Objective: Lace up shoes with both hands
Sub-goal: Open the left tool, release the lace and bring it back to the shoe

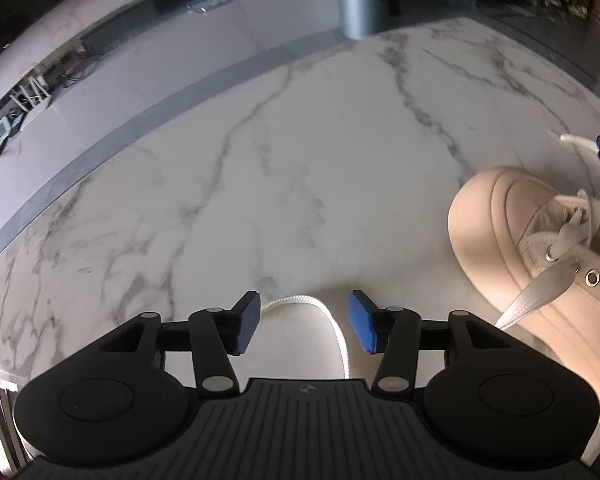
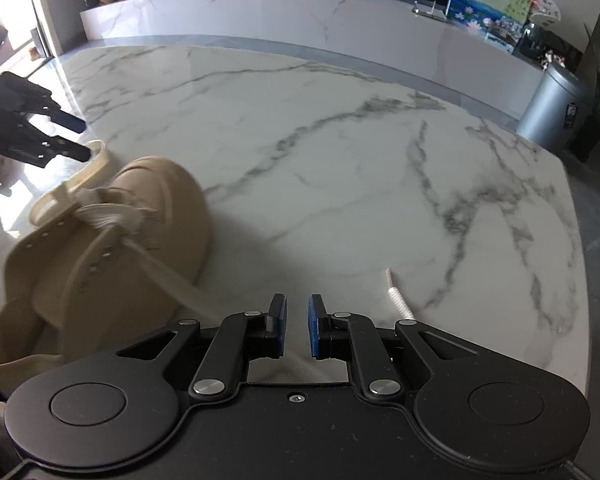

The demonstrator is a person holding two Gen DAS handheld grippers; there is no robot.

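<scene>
On the marble table [image 1: 260,168] lies a beige shoe [image 1: 500,232], toe outward, partly laced. Left claw [image 1: 304,322] stands open, a white lace [image 1: 300,302] looping loose between its pads untouched. Right claw [image 2: 297,326] is nearly closed with a narrow gap, holding nothing visible; a lace end [image 2: 396,294] lies just beside it.

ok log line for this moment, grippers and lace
left gripper open, white shoelace loose between jaws | right gripper nearly closed, grip unclear | beige platform shoe partly laced
</scene>
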